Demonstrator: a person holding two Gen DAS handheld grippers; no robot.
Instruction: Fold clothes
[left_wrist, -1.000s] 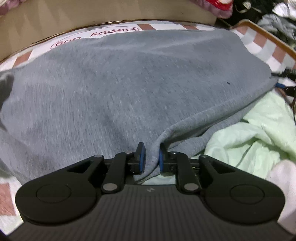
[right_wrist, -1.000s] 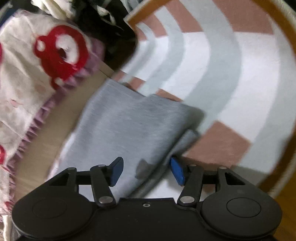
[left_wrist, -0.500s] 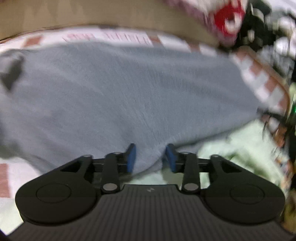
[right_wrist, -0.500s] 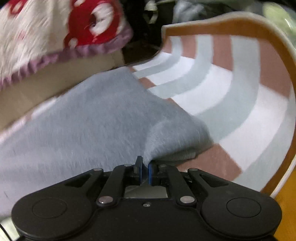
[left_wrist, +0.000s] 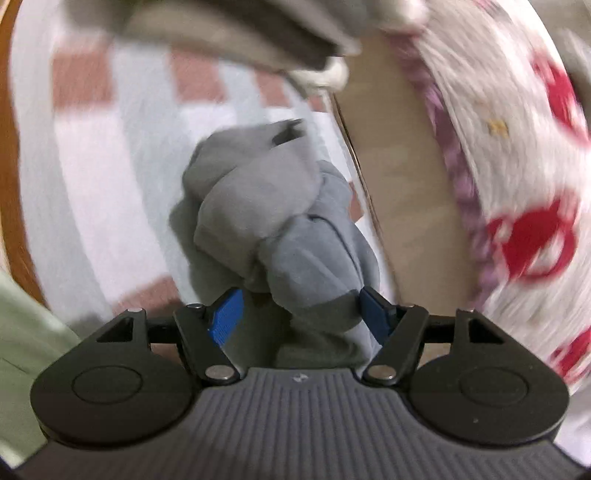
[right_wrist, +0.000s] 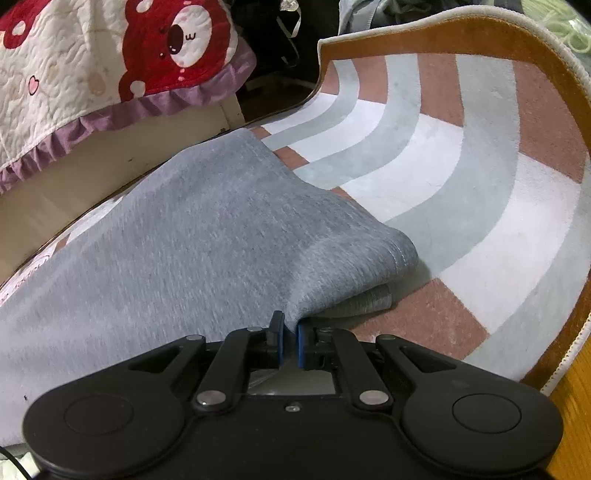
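Fold step underway: right gripper (right_wrist: 290, 341) pinches grey garment (right_wrist: 207, 236) edge; left gripper (left_wrist: 301, 314) opening, bunched cloth between pads. Next: regrip.

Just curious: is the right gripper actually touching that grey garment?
Touching. The right wrist view shows the right gripper shut on the edge of the grey garment, fabric pinched between its blue pads.

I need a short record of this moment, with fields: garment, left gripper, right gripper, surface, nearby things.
garment: grey garment, partly bunched in the left view
left gripper: fingers opening, bunched grey cloth between them
right gripper: shut on the garment's edge
surface: rug with pink, white and grey bands
nearby things: quilt with red bear print; light green cloth
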